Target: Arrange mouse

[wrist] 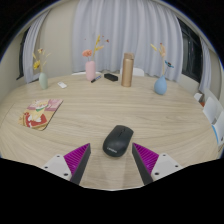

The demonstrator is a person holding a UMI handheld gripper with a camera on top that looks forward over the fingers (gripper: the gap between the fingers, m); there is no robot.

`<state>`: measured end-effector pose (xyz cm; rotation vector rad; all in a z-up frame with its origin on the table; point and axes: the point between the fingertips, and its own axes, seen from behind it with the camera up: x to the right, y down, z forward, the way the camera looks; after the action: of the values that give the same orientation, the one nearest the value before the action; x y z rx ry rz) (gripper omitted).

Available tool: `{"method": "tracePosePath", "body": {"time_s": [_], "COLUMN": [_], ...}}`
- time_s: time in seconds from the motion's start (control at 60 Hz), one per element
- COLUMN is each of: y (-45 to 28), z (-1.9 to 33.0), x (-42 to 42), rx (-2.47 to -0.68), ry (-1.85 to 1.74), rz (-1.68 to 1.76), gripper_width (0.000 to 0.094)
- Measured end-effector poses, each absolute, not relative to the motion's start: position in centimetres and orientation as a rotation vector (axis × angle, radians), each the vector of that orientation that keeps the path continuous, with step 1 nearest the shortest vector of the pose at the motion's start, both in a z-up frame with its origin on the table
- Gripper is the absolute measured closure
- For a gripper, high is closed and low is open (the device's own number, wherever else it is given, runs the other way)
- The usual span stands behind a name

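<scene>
A black computer mouse (117,140) lies on the light wooden table (110,105), between my two fingers and slightly ahead of their tips. My gripper (112,156) is open, with the magenta pads (76,157) spread wide on either side of the mouse and a clear gap on each side. The mouse rests on the table by itself.
At the far edge stand a green vase (42,80), a pink vase (90,71), a brown cylinder (127,69) and a blue vase (161,85), each with flowers except the cylinder. A red-and-white printed card (40,115) lies left. Curtains hang behind.
</scene>
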<state>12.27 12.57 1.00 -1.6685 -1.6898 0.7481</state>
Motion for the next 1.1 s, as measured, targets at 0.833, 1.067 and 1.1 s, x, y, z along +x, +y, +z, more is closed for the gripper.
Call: {"method": "tracePosePath", "body": {"time_s": [0.833, 1.067, 1.1], "y": [12.6, 5.4, 3.2], "z": [-0.5, 9.9, 11.3], "x": [5.3, 1.7, 0.7], "rx": [-1.714, -1.669, -1.658], "ry": [-1.725, -1.668, -1.669], "rz": [0.748, 0.873, 0.911], "gripper_width": [0.0559, 0.0559, 0.0558]}}
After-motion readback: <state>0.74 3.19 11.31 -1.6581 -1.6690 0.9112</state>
